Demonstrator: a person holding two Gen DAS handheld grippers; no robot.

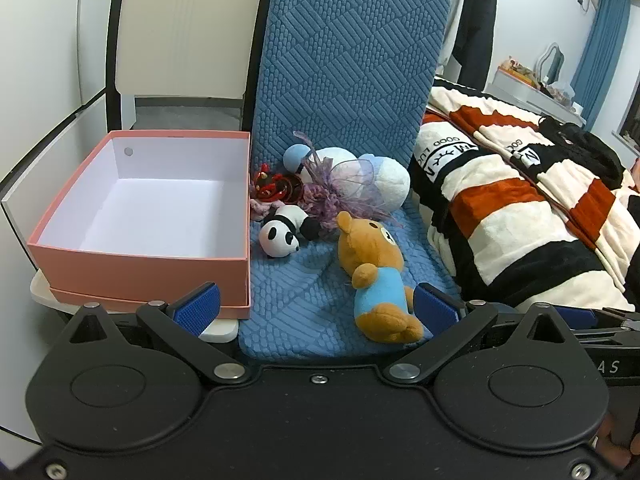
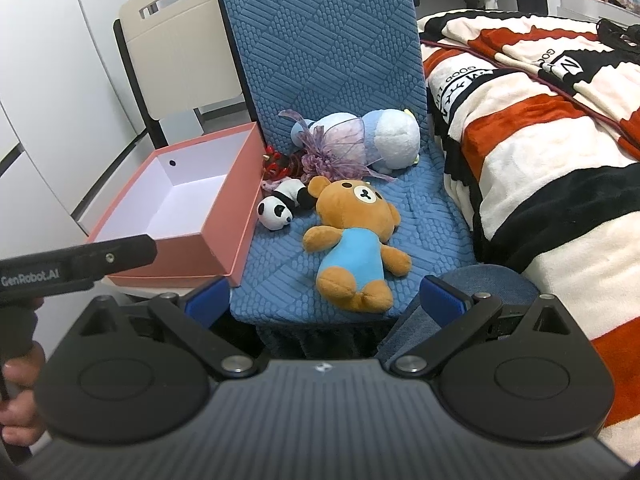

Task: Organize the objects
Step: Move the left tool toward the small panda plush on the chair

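Presently, the left gripper (image 1: 316,308) is held with its blue-padded jaws spread wide and nothing clamped between them; the lower body of the brown bear plush (image 1: 376,280) lies just inside the right-hand pad, though whether contact is made cannot be told. The right gripper (image 2: 326,300) is likewise spread wide and empty, with the same bear (image 2: 354,240) lying ahead of the pads — face up, dressed in a light blue shirt. Behind the bear, a small panda figure (image 1: 282,232) is seen on its side. Further back, a purple ribbon bundle (image 1: 340,188) is piled against a white and pale blue plush (image 1: 384,178), with a red and black toy (image 1: 276,188) beside it. All items rest on a blue textured seat cushion (image 1: 304,300). An open pink box (image 1: 140,272) with a white interior stands just beside the cushion's left edge. A striped blanket (image 1: 508,216) is spread on the opposite side.
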